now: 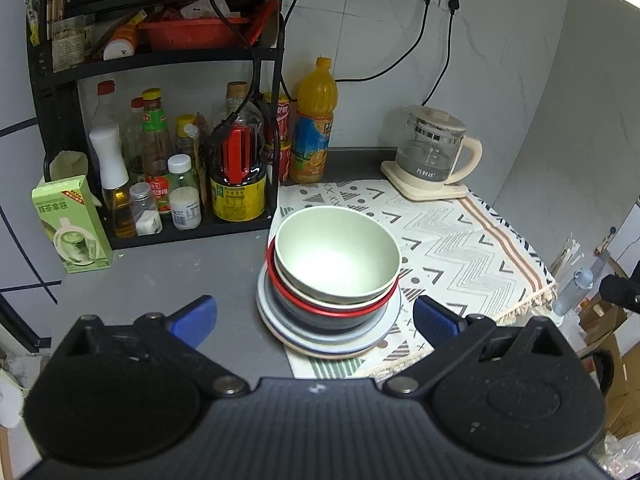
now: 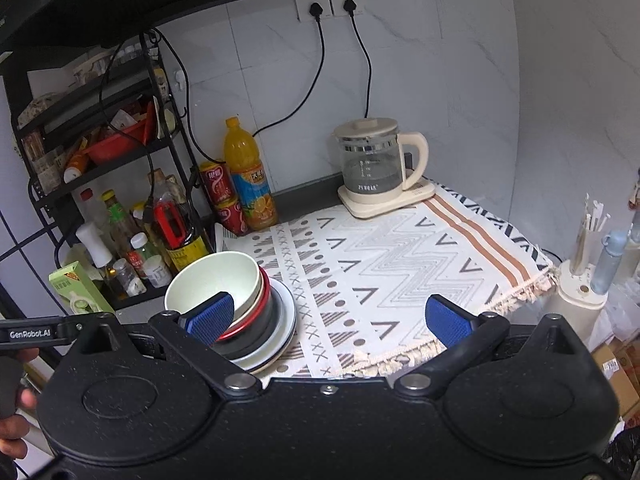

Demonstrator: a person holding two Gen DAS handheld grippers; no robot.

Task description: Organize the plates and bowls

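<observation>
A pale green bowl tops a stack: under it a cream bowl with a red rim, a dark bowl, then plates, all at the left edge of the patterned cloth. My left gripper is open above and in front of the stack, its blue pads either side of it and holding nothing. In the right wrist view the same stack, topped by the green bowl, sits at lower left. My right gripper is open over the cloth, its left pad in front of the bowls.
A black rack with sauce bottles stands left of the stack, with a green carton beside it. An orange juice bottle and a glass kettle stand at the back. A utensil holder is off the cloth's right edge.
</observation>
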